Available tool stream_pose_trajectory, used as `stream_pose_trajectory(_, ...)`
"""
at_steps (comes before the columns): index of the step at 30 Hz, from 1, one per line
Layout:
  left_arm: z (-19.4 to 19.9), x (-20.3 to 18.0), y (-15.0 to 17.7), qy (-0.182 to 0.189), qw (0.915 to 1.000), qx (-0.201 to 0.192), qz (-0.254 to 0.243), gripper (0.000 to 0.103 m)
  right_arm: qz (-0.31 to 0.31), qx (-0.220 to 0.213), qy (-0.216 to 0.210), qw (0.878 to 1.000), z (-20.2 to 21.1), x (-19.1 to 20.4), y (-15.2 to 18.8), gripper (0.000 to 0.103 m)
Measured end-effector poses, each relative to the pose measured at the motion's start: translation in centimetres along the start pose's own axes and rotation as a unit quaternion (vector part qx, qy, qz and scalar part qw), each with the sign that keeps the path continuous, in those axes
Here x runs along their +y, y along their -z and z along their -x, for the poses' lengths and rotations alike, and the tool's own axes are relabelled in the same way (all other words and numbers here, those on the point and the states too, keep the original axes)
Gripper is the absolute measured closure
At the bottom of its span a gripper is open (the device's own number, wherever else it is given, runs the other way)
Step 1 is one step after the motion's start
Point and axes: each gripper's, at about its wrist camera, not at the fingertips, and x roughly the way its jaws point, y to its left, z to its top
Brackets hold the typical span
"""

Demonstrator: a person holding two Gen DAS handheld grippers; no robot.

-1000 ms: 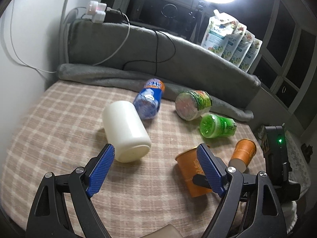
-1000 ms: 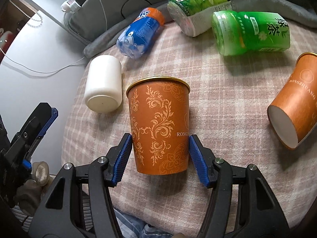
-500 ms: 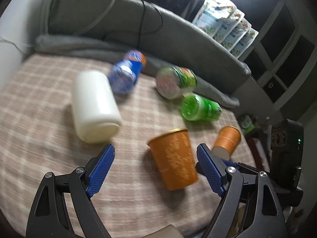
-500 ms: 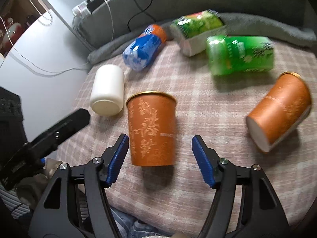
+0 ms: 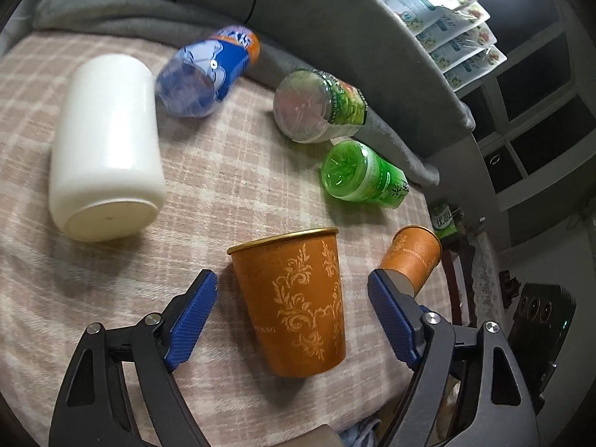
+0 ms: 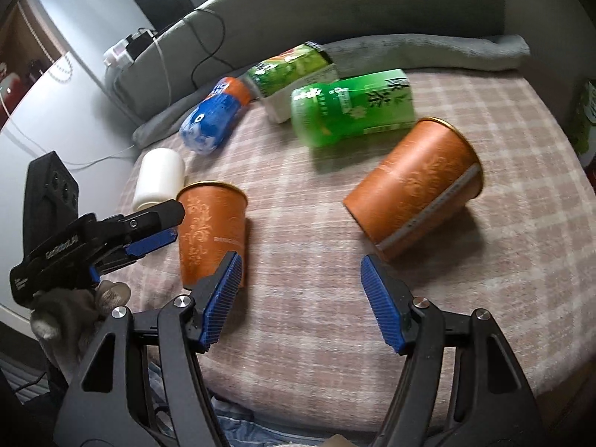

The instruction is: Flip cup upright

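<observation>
An orange paper cup with gold scrollwork (image 5: 298,298) stands upright on the plaid cloth, between the blue pads of my open left gripper (image 5: 292,316), which does not touch it. It also shows in the right wrist view (image 6: 210,231), left of my open, empty right gripper (image 6: 300,300). A second orange cup (image 6: 413,190) lies on its side ahead and to the right of the right gripper; in the left wrist view it (image 5: 411,259) lies past the right finger. The left gripper (image 6: 108,238) shows beside the upright cup in the right wrist view.
Lying on the plaid table (image 5: 223,186): a white jar (image 5: 104,149), a blue bottle (image 5: 208,70), a clear green-label bottle (image 5: 316,106) and a green tea bottle (image 5: 361,177). A grey padded ledge (image 5: 335,26) runs along the back. The table edge is close on the right.
The right gripper has let go of the upright cup, pulled back and swung right toward the lying cup. The left gripper has moved in so its open fingers flank the upright cup.
</observation>
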Motion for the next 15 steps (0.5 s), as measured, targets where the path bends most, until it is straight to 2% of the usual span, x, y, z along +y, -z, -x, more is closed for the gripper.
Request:
stream_pose_trajectory(4, -0.7, 0.5, -0.5, 0.0, 0.9999, 0.01, 0.009, 0.025, -0.003, -0.007, 0.003, 1.0, 0.3, -0.4, -0.2, 0.034)
stream_pose_trajectory(12, -1.8, 0.7, -0.7, 0.0, 0.9995, 0.03, 0.011, 0.036, -0.008, -0.01, 0.008, 1.0, 0.1, -0.8, -0.2, 0.034)
stream_pose_trajectory(15, -1.9, 0.7, -0.8, 0.0, 0.9995, 0.03, 0.01, 0.036, -0.008, -0.011, 0.01, 1.0, 0.1, -0.9, -0.2, 0.034)
